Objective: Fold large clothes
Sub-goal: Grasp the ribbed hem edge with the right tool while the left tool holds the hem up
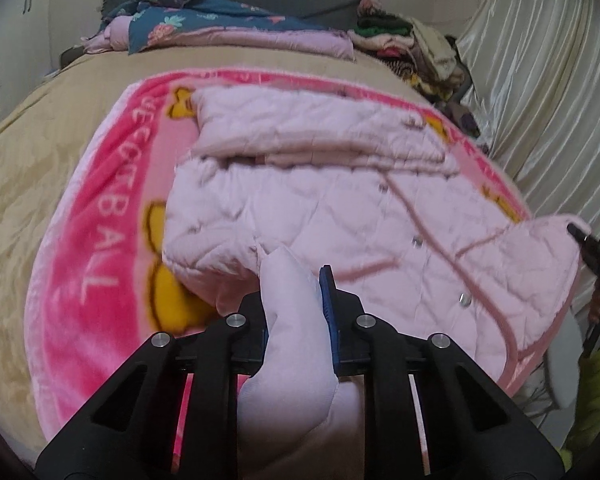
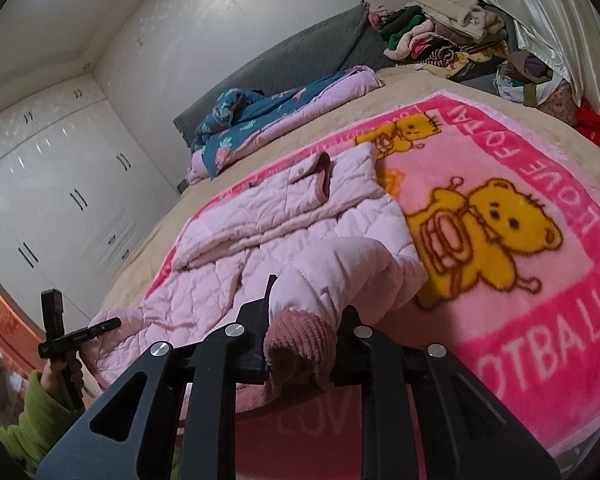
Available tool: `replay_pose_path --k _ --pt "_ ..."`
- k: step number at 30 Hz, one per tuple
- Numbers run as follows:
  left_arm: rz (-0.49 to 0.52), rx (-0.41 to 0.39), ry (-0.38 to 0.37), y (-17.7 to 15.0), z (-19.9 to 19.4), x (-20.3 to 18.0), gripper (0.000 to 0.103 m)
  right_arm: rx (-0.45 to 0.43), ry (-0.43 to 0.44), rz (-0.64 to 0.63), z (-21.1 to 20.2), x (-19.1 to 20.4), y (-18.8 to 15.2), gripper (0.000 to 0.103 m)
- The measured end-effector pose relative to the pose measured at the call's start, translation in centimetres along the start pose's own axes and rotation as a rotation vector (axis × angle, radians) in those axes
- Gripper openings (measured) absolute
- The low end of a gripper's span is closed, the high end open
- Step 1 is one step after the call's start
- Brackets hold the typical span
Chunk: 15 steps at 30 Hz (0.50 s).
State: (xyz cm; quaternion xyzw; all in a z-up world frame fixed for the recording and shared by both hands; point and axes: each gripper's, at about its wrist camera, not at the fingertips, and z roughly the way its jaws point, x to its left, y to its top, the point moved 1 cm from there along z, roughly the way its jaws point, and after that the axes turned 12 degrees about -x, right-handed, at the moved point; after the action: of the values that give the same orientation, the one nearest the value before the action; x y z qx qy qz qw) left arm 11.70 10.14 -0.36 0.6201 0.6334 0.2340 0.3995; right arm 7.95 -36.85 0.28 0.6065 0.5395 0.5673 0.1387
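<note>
Item: pink quilted jacket, spread ahead of both claws on the pink blanket.
Left claw: clamped on the hem.
Right claw: clamped on the ribbed cuff, apparently.
Risk: uneven pulling could drag the folded sleeve loose.

Blanket lettering partly hidden (under jacket).

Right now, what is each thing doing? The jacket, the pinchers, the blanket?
Pink quilted jacket: partly folded, lying on the blanket.
Jacket cuff: pinched in the right gripper.
Left gripper: shut on jacket fabric.
Pink bear blanket: spread flat.
Clothes pile: heaped.
</note>
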Motion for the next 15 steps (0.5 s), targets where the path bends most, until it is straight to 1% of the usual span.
replay_pose_path --k 8,15 --pt "-0.031 -0.061 -0.01 3.4 -0.2 0.1 0.012 -0.05 0.005 0.001 0.4 0.6 2.3 0.017" --pt "-0.071 -0.077 -0.01 3.8 -0.7 1.0 0.012 -0.065 -0.007 0.032 0.7 -0.1 2.3 0.017"
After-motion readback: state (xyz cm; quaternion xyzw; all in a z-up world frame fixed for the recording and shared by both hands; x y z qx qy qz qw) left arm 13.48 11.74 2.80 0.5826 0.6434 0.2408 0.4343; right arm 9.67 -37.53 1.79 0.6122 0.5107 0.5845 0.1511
